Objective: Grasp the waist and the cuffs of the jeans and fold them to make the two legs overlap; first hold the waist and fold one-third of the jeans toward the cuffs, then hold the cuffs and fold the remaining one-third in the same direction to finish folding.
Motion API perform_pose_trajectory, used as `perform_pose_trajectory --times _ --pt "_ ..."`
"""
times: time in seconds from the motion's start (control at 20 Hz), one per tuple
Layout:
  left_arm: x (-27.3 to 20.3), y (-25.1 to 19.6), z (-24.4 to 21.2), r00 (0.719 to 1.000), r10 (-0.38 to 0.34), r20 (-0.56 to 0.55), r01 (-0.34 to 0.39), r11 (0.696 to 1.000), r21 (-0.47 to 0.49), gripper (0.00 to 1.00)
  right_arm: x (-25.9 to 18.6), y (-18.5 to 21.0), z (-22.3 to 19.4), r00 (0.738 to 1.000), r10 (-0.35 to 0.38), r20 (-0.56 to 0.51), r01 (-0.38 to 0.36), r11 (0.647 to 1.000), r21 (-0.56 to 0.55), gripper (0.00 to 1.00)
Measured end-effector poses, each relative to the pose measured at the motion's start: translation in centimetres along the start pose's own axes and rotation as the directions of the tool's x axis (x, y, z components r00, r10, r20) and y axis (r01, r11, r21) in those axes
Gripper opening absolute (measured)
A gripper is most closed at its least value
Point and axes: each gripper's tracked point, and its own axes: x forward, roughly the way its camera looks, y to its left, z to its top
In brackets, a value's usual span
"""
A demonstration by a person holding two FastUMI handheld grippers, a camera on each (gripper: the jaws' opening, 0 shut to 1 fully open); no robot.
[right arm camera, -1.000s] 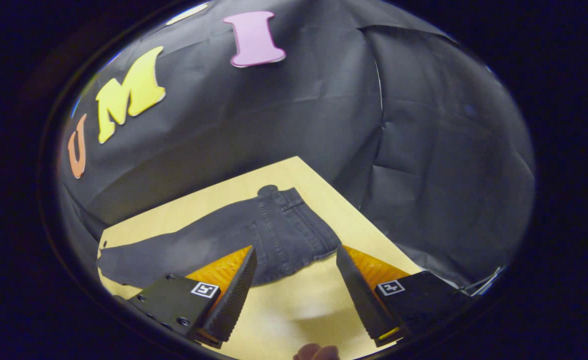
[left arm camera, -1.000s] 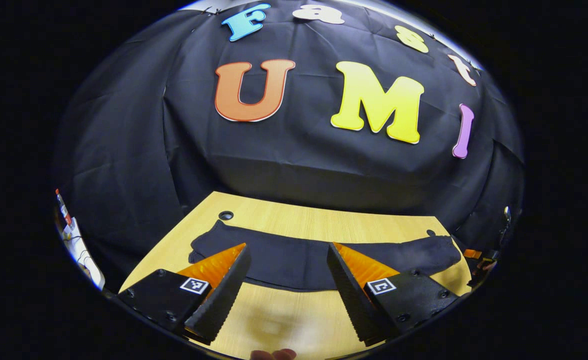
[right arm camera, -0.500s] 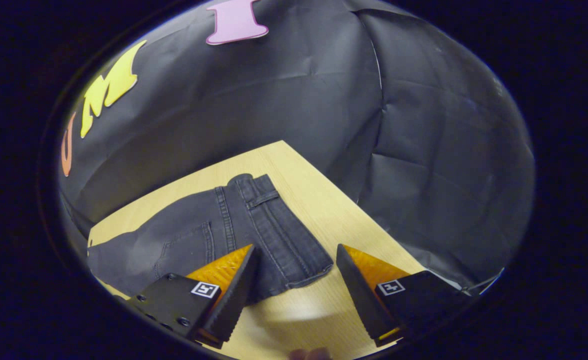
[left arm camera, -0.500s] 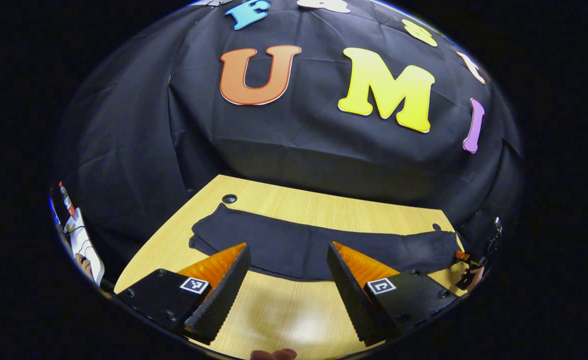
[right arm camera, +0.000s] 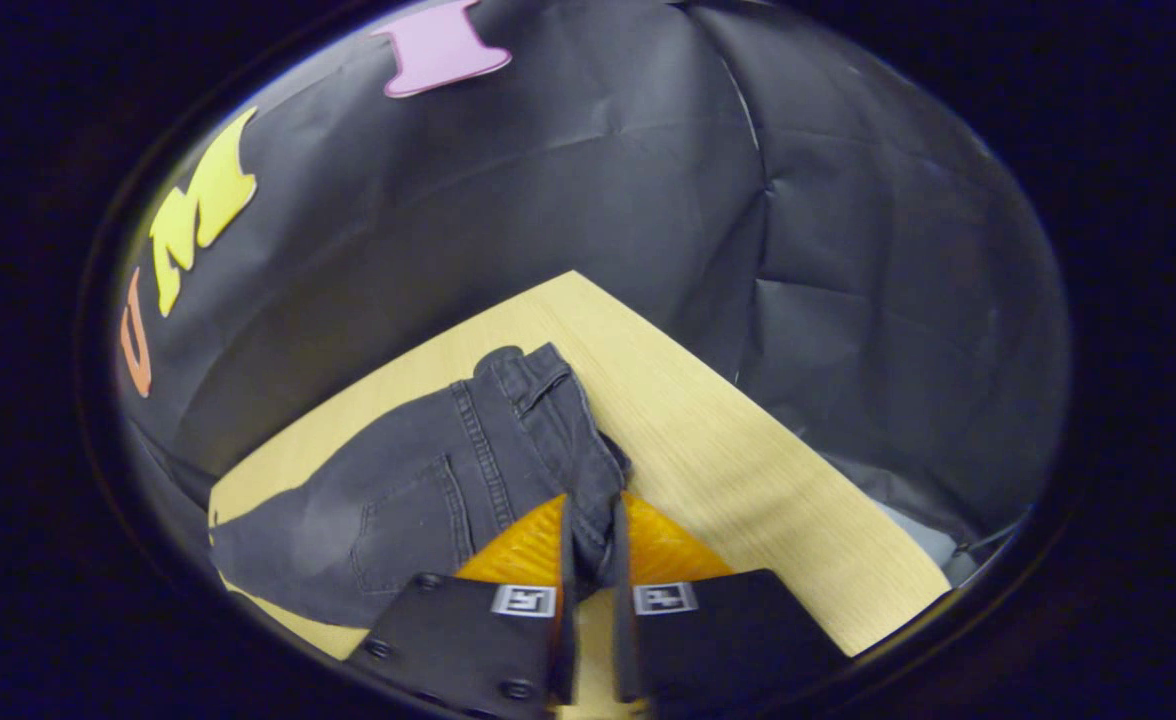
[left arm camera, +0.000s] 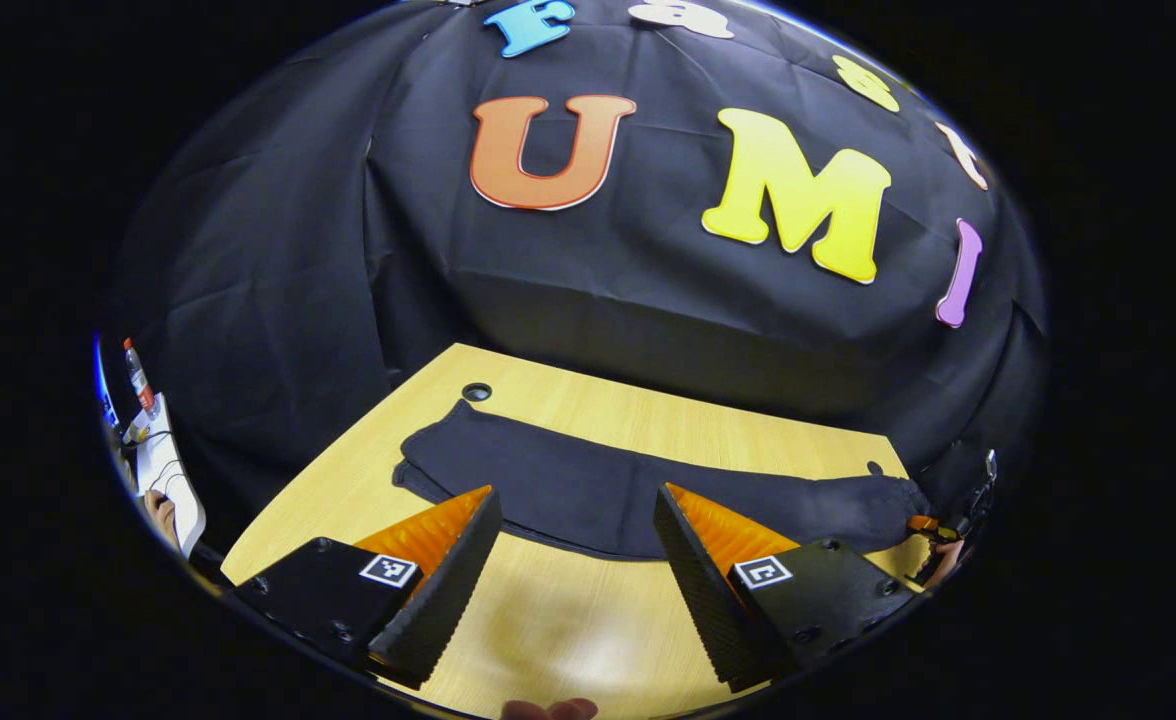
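Jeans [right arm camera: 418, 480]: dark, lying lengthwise along bench [right arm camera: 748, 480] far edge. Right gripper [right arm camera: 588, 560]: clamped on waist [right arm camera: 588, 490]. Left gripper [left arm camera: 573, 560]: wide apart, holding nothing, over near edge.

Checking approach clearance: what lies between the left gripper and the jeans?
Bare table in the left gripper view; the open left gripper hovers short of the jeans.

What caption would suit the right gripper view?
Right tongs pinch the waist of dark jeans lying on a wooden table.
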Motion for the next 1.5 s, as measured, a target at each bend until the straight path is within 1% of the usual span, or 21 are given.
perform_pose_trajectory --times 0.05,0.2,0.35,0.5,0.55,0.6,0.65,0.7,0.75,0.85,0.9,0.95,1.0,1.05,1.1,1.2,1.25,1.3,1.4,1.45,1.5 --pt "-0.1 0.7 0.1 1.000 0.006 0.007 -0.006 1.000 -0.011 0.99 -0.9 0.5 0.3 1.000 -0.003 0.005 0.003 1.000 -0.008 0.13" --pt "-0.5 2.5 0.4 0.999 0.016 0.035 -0.014 0.999 -0.049 0.99 -4.8 2.4 3.1 0.998 0.016 0.055 -0.014 0.999 -0.044 0.13" --pt "-0.9 4.3 0.7 0.998 0.017 0.063 -0.012 0.996 -0.085 0.99 -9.9 6.8 5.7 0.989 0.051 0.136 -0.031 0.989 -0.143 0.12" --pt "-1.6 6.3 1.9 0.993 0.024 0.114 -0.013 0.995 -0.094 0.99 -14.6 13.7 7.6 0.966 0.124 0.227 -0.065 0.966 -0.250 0.12" --pt "-1.9 7.1 2.2 0.991 0.023 0.130 -0.010 0.995 -0.095 0.99 -16.0 16.7 7.9 0.956 0.160 0.247 -0.086 0.954 -0.287 0.08" --pt "-2.2 7.7 2.5 0.990 0.021 0.143 -0.007 0.995 -0.096 0.99 -17.2 19.7 7.9 0.946 0.192 0.260 -0.103 0.942 -0.320 0.09" --pt "-2.5 8.3 2.8 0.987 0.022 0.157 -0.007 0.995 -0.095 0.99 -17.7 22.7 7.6 0.939 0.220 0.264 -0.120 0.930 -0.347 0.13" --pt "-2.6 9.0 3.0 0.985 0.021 0.170 -0.006 0.996 -0.090 0.99 -18.6 26.0 7.1 0.930 0.257 0.261 -0.150 0.917 -0.368 0.13" --pt "-2.6 9.6 3.4 0.983 0.023 0.184 -0.008 0.996 -0.084 0.99 -19.1 29.1 5.9 0.922 0.296 0.251 -0.184 0.903 -0.389 0.12" --pt "-2.8 10.9 3.8 0.979 0.024 0.203 -0.010 0.998 -0.068 0.99 -19.6 35.3 3.0 0.905 0.365 0.220 -0.240 0.863 -0.445 0.12" --pt "-2.9 11.5 4.0 0.977 0.022 0.212 -0.010 0.998 -0.058 0.99 -19.4 37.8 1.3 0.901 0.387 0.197 -0.259 0.842 -0.472 0.12" --pt "-3.1 12.0 4.1 0.975 0.022 0.222 -0.011 0.999 -0.051 0.99 -18.9 40.3 -0.9 0.897 0.411 0.165 -0.283 0.818 -0.501 0.09" --pt "-3.3 12.8 4.1 0.973 0.024 0.228 -0.013 0.999 -0.050 0.99 -18.4 42.2 -2.8 0.895 0.424 0.139 -0.298 0.800 -0.521 0.12" --pt "-3.6 13.3 4.0 0.973 0.023 0.229 -0.010 0.998 -0.058 0.99 -17.8 44.1 -4.9 0.893 0.436 0.109 -0.315 0.780 -0.541 0.13" --pt "-3.9 13.8 3.7 0.974 0.024 0.227 -0.008 0.998 -0.069 0.99 -16.7 45.7 -7.2 0.896 0.439 0.070 -0.326 0.756 -0.567 0.13" --pt "-4.6 15.1 3.2 0.975 0.038 0.219 -0.020 0.996 -0.084 0.99 -14.9 47.6 -11.8 0.902 0.431 0.010 -0.337 0.719 -0.608 0.13" --pt "-4.8 15.8 2.9 0.975 0.049 0.215 -0.029 0.995 -0.095 0.99 -13.7 48.3 -14.1 0.909 0.416 -0.017 -0.332 0.699 -0.634 0.17" --pt "-4.9 16.4 2.4 0.977 0.053 0.207 -0.030 0.993 -0.111 0.99 -12.5 48.9 -16.6 0.917 0.396 -0.045 -0.325 0.676 -0.662 0.17" --pt "-5.4 17.3 1.5 0.981 0.057 0.183 -0.030 0.988 -0.148 0.99 -10.5 49.2 -20.4 0.930 0.357 -0.089 -0.313 0.641 -0.701 0.12" --pt "-5.5 18.0 1.3 0.982 0.064 0.178 -0.034 0.986 -0.164 0.99 -9.5 49.4 -21.7 0.935 0.342 -0.097 -0.304 0.630 -0.715 0.13" --pt "-5.6 18.7 1.0 0.982 0.071 0.173 -0.039 0.983 -0.180 0.99 -8.9 49.3 -22.7 0.940 0.324 -0.107 -0.296 0.617 -0.729 0.09"
